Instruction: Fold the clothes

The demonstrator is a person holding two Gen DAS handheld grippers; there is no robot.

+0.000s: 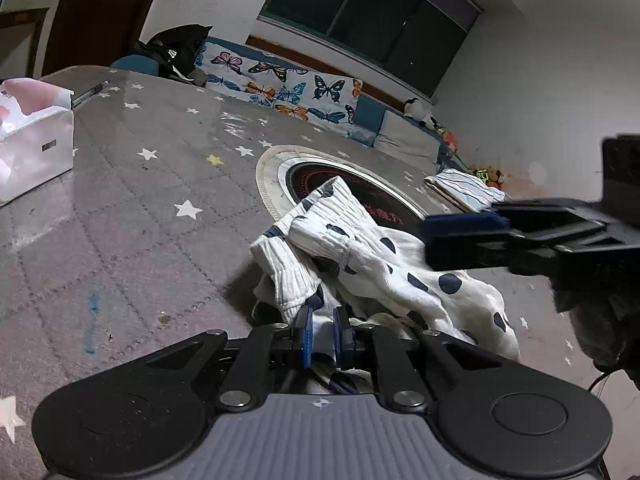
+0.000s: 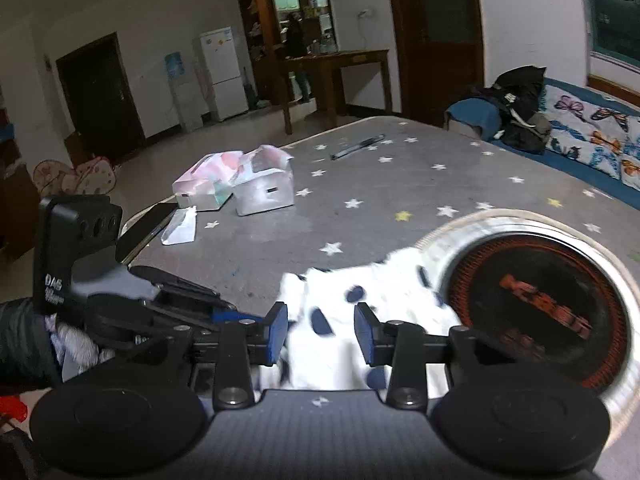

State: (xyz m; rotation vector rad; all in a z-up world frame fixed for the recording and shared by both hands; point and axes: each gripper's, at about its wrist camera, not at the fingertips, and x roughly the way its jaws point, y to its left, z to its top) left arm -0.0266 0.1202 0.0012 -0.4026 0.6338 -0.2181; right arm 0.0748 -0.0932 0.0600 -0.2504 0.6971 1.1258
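A white garment with dark blue spots (image 1: 360, 248) lies crumpled on the grey star-patterned tabletop (image 1: 140, 200), partly over a round black hotplate (image 1: 320, 178). My left gripper (image 1: 322, 336) is shut on a fold of the garment at its near edge, with white cloth pinched between the blue pads. My right gripper (image 2: 322, 332) stands open just above the garment (image 2: 400, 280), and the cloth shows in the gap without the pads pressing it. In the left wrist view the right gripper (image 1: 440, 240) reaches in from the right over the garment.
Two white tissue boxes (image 2: 240, 188) and a pen (image 2: 358, 146) sit at the far side of the table. A folded striped cloth (image 1: 464, 190) lies beyond the hotplate (image 2: 536, 312). A phone (image 2: 146, 224) rests at the table edge. A butterfly-covered sofa (image 1: 288, 88) stands behind.
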